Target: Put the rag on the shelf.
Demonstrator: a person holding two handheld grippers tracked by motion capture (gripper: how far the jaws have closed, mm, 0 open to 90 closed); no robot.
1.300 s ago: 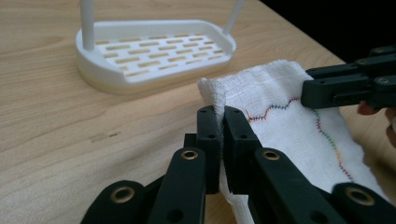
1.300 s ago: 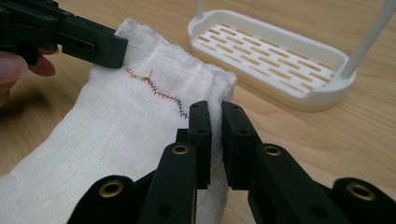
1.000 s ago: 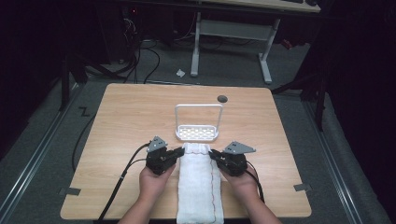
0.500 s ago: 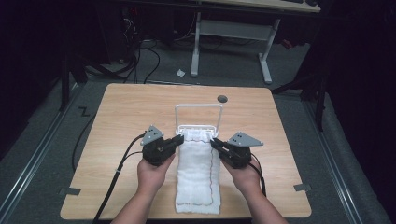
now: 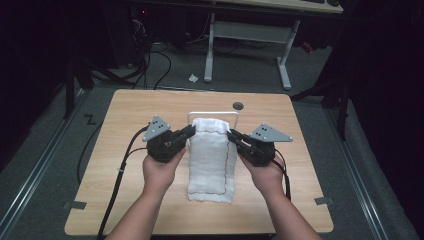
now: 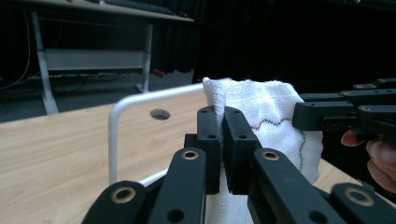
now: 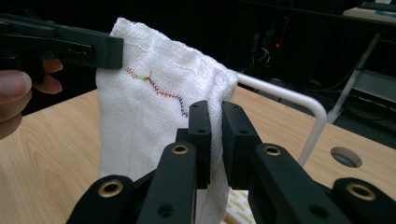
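Now white towel (image 5: 211, 155) over rack (image 5: 235, 116)

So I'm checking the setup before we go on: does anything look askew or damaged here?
Nothing stands out. The towel hangs straight between the left tool and right tool, near the white rack.

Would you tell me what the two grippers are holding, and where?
Both hold the white towel: left gripper and right gripper each pinch a far corner.

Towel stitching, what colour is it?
Multicoloured zigzag on the white towel, rainbow shades; clearest in the right gripper view.
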